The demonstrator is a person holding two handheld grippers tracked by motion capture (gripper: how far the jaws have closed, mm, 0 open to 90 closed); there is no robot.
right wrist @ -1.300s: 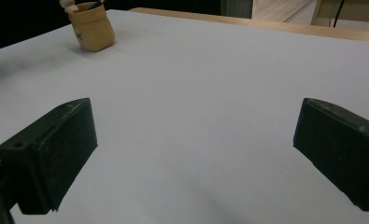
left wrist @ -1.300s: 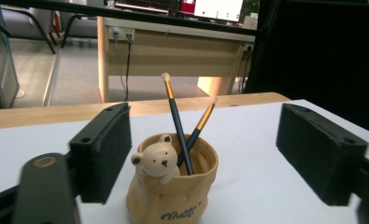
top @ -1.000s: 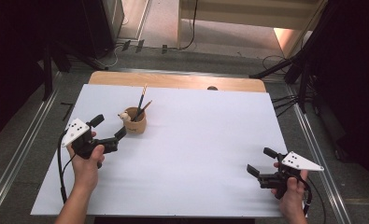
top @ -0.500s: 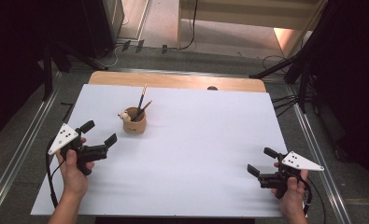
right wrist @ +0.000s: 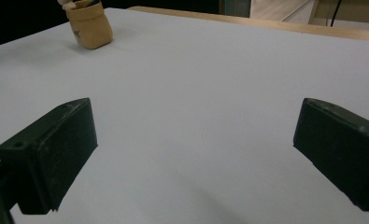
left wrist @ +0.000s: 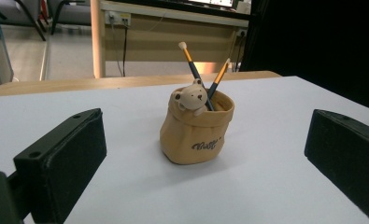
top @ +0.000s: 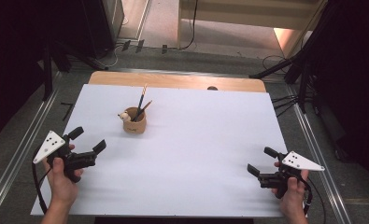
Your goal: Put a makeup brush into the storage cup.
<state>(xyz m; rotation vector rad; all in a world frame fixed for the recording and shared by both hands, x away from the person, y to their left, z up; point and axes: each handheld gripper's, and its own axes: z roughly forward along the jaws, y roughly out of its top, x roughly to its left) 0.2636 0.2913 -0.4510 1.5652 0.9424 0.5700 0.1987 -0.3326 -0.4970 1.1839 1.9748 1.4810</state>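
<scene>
- We note the tan pouch-like pen holder (top: 134, 122) at about 11 o'clock from table centre, two pencils (left wrist: 203, 79) inside.
- We judge it light, soft-walled; grasp the mid-body, not the bear figure (left wrist: 189, 97).
- Left gripper (top: 85, 140) spread, empty; right gripper (top: 261, 161) spread, empty, at 4 o'clock.

Black two-jaw tool (top: 87, 140) in each hand, dotted grey triangular plates, trailing black cables.

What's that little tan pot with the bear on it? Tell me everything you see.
The pot is a soft-looking tan holder shaped like a sack with a rolled rim and dark script on its front. A cream bear head peeks over the rim. Two pencils lean inside. It stands upright on the white table, touched by neither gripper.
</scene>
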